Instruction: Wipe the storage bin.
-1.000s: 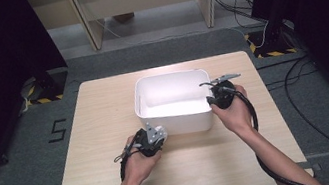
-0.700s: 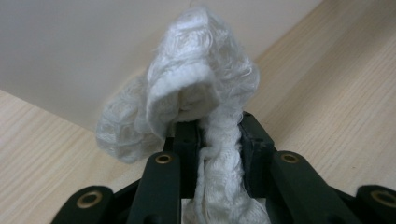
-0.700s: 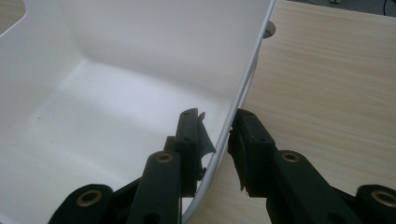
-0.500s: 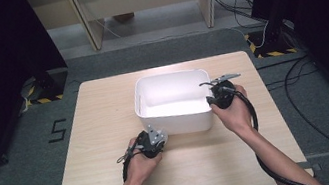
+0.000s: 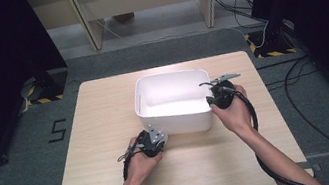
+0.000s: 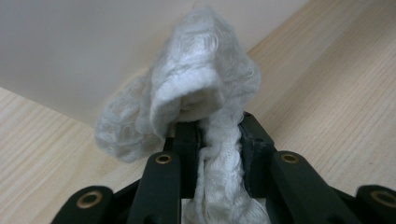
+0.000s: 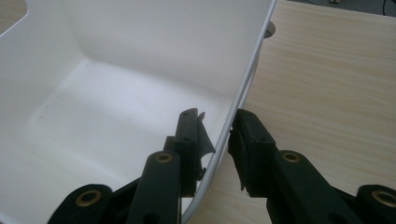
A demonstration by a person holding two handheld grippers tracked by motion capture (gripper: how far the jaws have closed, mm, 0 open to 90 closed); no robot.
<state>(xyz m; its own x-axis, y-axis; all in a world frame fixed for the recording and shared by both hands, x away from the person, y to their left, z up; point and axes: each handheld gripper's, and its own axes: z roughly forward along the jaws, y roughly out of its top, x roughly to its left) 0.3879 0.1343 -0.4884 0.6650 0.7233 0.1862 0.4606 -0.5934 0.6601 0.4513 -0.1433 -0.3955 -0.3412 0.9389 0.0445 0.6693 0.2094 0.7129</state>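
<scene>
Left gripper (image 6: 210, 135) is clamped on a white, fluffy cloth (image 6: 187, 98), which bulges past the jaw tips just beside the tub's outer wall. Right gripper (image 7: 219, 135) straddles the rim of the tub (image 5: 152, 92), one jaw inside, one outside, apparently pinching it. Tub smooth white plastic, rounded corners; table (image 5: 105, 112) pale wood-grain. A "5" (image 5: 57, 130) marks the floor.

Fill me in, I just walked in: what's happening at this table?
A person works two handheld grippers at a wooden table. The left gripper is shut on a fluffy white cloth, held just outside the near wall of a white plastic bin. The right gripper straddles the bin's right rim, steadying it. The cloth isn't in yet.
</scene>
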